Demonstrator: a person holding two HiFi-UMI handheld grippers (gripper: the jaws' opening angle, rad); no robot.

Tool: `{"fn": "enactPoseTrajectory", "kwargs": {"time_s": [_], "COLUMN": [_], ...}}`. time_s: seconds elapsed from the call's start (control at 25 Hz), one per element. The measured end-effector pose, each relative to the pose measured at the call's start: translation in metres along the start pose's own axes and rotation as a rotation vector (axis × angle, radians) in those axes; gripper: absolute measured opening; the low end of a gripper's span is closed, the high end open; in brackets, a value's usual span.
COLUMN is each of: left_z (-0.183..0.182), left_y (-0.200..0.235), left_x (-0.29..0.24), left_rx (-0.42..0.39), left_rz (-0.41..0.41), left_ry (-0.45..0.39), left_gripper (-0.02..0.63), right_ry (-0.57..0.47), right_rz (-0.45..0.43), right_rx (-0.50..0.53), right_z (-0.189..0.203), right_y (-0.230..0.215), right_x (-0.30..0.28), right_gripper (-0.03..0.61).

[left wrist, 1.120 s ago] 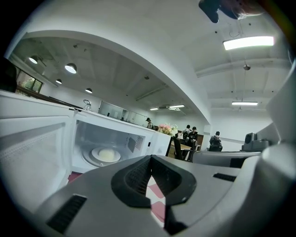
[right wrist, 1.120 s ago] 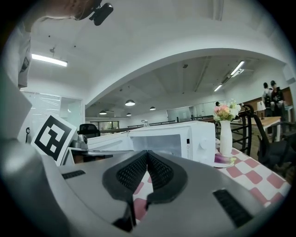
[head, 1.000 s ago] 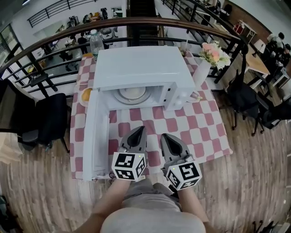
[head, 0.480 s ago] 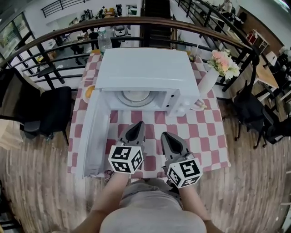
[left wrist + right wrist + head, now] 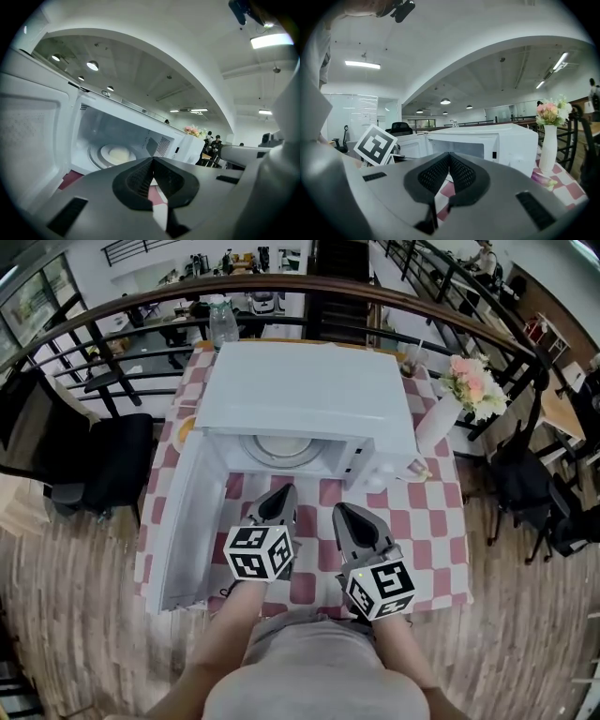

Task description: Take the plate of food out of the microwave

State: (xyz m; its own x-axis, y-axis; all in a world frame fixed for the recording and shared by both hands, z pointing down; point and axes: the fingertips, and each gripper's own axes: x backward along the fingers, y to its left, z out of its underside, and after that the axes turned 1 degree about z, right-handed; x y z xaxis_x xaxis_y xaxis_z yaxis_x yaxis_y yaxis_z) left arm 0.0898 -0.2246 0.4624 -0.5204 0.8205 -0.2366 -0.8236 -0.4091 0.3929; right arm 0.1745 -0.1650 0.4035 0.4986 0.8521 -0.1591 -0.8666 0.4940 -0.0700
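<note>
- A white microwave (image 5: 300, 395) stands on the counter (image 5: 427, 512), which is covered by a red-and-white checked cloth. Its door (image 5: 187, 521) is swung wide open, to the left in the head view.
- The plate of food (image 5: 279, 439) sits inside the cavity on the round turntable, with pale food heaped at its middle. Nothing touches it.
- The left gripper (image 5: 283, 493) points at the open cavity from in front. Its fingers (image 5: 138, 176) are pressed together with nothing between them.
- The right gripper (image 5: 343, 512) is just beside it, nearer the control-panel side. Its fingers are also closed together and empty.
- Both tips are over the cloth, short of the microwave's mouth.
- A white vase (image 5: 439, 423) of pink flowers stands to the microwave's right.
- A clear bottle (image 5: 223, 322) stands behind the microwave at the counter's far edge.
</note>
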Motion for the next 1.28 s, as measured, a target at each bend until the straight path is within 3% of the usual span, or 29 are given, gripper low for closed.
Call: {"fn": "enactPoseTrajectory", "kwargs": {"time_s": [0.28, 0.44, 0.64, 0.84, 1.04, 1.28], "left_z": [0.002, 0.009, 0.024, 0.044, 0.061, 0.073], "left_y": [0.026, 0.042, 0.062, 0.081, 0.098, 0.118], "left_x": [-0.021, -0.035, -0.051, -0.066, -0.080, -0.091], "left_rx": [0.165, 0.274, 0.417, 0.584, 0.755, 0.931], "left_rz": [-0.044, -0.058, -0.079, -0.128, -0.172, -0.232], "left_ry": [-0.008, 0.013, 0.038, 0.089, 0.128, 0.119], "left_gripper": [0.016, 0.099, 0.104, 0.193, 0.223, 0.305], "right_ry": [-0.008, 0.007, 0.035, 0.049, 0.073, 0.087], "right_rz": [-0.033, -0.039, -0.053, -0.059, -0.072, -0.073], "right_rx": [0.015, -0.003, -0.018, -0.046, -0.061, -0.074], "right_z": [0.002, 0.010, 0.024, 0.031, 0.041, 0.048], "right_y": [-0.012, -0.016, -0.021, -0.025, -0.025, -0.027], "right_x": [-0.020, -0.030, -0.042, -0.051, -0.056, -0.060], "right_gripper": [0.025, 0.025, 0.025, 0.025, 0.025, 0.025]}}
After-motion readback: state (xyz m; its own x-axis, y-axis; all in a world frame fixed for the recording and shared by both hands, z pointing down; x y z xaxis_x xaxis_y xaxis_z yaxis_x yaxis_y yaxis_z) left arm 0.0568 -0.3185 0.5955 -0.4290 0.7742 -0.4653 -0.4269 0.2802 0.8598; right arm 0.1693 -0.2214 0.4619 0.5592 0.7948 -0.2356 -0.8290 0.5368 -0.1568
